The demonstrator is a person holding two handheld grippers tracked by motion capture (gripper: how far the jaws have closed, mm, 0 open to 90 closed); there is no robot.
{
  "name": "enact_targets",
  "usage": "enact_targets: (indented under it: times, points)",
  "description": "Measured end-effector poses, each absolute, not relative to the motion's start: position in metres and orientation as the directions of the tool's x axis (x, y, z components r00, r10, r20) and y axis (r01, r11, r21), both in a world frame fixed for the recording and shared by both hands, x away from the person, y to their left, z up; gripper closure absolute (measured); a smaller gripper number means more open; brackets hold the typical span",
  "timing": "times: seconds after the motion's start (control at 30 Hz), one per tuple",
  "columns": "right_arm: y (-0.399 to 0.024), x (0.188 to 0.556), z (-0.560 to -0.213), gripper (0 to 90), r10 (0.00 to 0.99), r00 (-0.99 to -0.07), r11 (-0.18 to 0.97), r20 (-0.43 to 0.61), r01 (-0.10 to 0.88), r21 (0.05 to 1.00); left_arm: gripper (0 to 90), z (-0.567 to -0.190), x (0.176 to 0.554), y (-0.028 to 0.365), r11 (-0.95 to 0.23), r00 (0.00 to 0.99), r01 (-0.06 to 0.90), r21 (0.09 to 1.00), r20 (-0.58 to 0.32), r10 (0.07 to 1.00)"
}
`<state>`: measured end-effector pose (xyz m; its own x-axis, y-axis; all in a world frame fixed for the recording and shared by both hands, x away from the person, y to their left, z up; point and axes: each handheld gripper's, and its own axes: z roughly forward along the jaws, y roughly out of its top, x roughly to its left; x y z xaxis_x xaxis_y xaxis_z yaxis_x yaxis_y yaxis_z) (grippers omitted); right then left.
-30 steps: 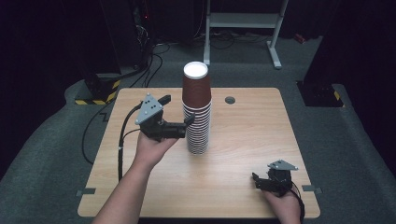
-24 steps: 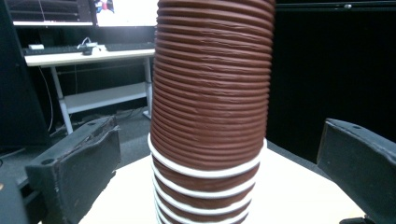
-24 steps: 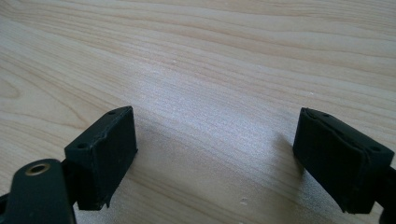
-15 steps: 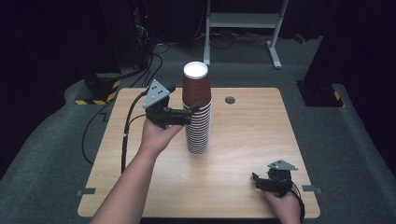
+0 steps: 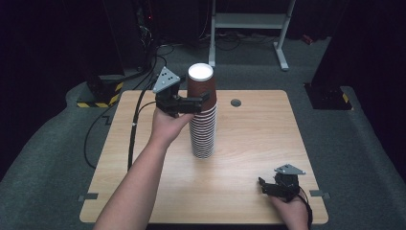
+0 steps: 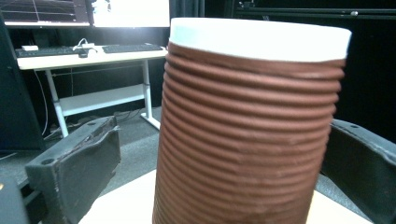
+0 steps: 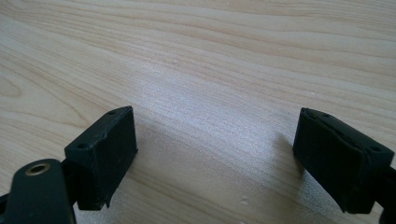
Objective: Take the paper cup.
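Note:
A tall stack of paper cups (image 5: 203, 129) stands upright at the middle of the wooden table (image 5: 249, 191). Its top cup (image 5: 201, 88) is brown and ribbed with a white rim, seen close up in the left gripper view (image 6: 247, 135). My left gripper (image 5: 203, 99) is raised to that top cup, open, with one finger (image 6: 74, 172) on each side; a gap shows between this finger and the cup. My right gripper (image 5: 266, 184) rests low at the table's front right, open, its jaws (image 7: 215, 154) wide apart over bare wood.
A round grommet hole (image 5: 235, 102) sits in the table behind the stack on the right. The left gripper's cable (image 5: 134, 129) trails off the table's left side. A white desk frame (image 5: 249, 21) stands on the floor beyond the table.
My left gripper has climbed from the stack's middle to the top cup, jaws around it. The right gripper has stayed put.

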<state>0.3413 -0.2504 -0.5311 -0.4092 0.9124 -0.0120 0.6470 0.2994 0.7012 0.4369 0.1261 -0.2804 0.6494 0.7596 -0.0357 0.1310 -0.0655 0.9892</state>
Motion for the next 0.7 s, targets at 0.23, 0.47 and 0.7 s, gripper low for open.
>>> enact_targets:
  times: [0.23,0.47,0.7]
  points:
    - [-0.250,0.341,-0.531,13.0,0.912,-0.410,0.300,-0.012,0.647,0.701,0.6,-0.273,0.442,0.117,-0.064,0.661,0.112,0.992,-0.026,0.750]
    - [-0.250,0.341,-0.531,13.0,0.911,-0.411,0.300,-0.011,0.646,0.702,0.7,-0.275,0.449,0.112,-0.068,0.669,0.119,0.991,-0.029,0.743]
    - [-0.250,0.341,-0.531,13.0,0.911,-0.412,0.301,-0.012,0.646,0.702,5.9,-0.285,0.452,0.114,-0.054,0.672,0.123,0.991,-0.043,0.739]
